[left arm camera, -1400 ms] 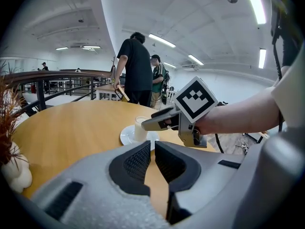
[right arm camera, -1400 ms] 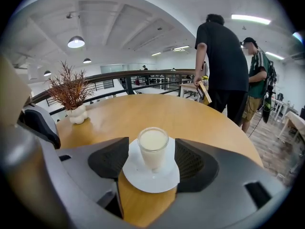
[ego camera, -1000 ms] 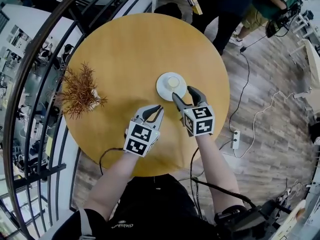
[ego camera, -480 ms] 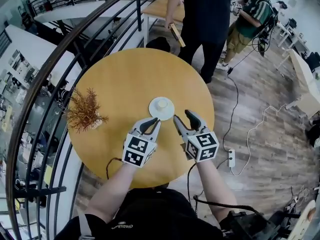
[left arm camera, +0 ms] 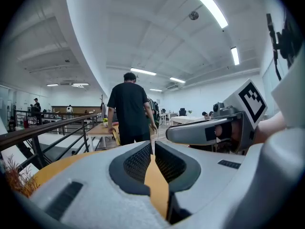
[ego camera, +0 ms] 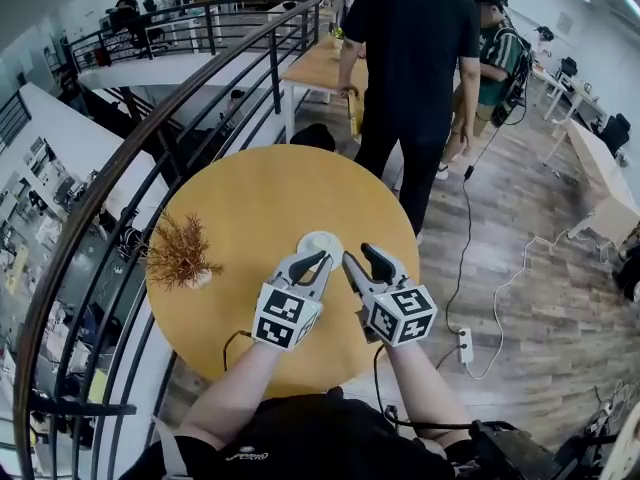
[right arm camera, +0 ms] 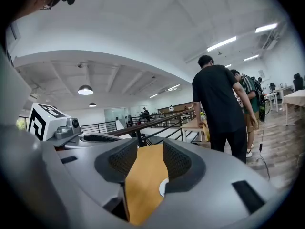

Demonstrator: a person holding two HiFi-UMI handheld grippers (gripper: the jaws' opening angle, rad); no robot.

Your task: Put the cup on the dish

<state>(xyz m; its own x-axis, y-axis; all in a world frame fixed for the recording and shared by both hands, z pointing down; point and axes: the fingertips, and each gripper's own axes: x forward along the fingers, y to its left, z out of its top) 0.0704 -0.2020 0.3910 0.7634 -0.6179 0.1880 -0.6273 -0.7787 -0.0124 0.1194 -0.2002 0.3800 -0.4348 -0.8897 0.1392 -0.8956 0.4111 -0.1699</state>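
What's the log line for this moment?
dish: on table | right gripper: empty, jaws just closing | left gripper: empty, shut

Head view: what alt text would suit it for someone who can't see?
Seen from above, a person holds a grey left gripper and right gripper over a round yellow wooden table, near a white dish with a pale cup on it. The right gripper's empty jaws have just been closing. A dried brown plant stands at left.
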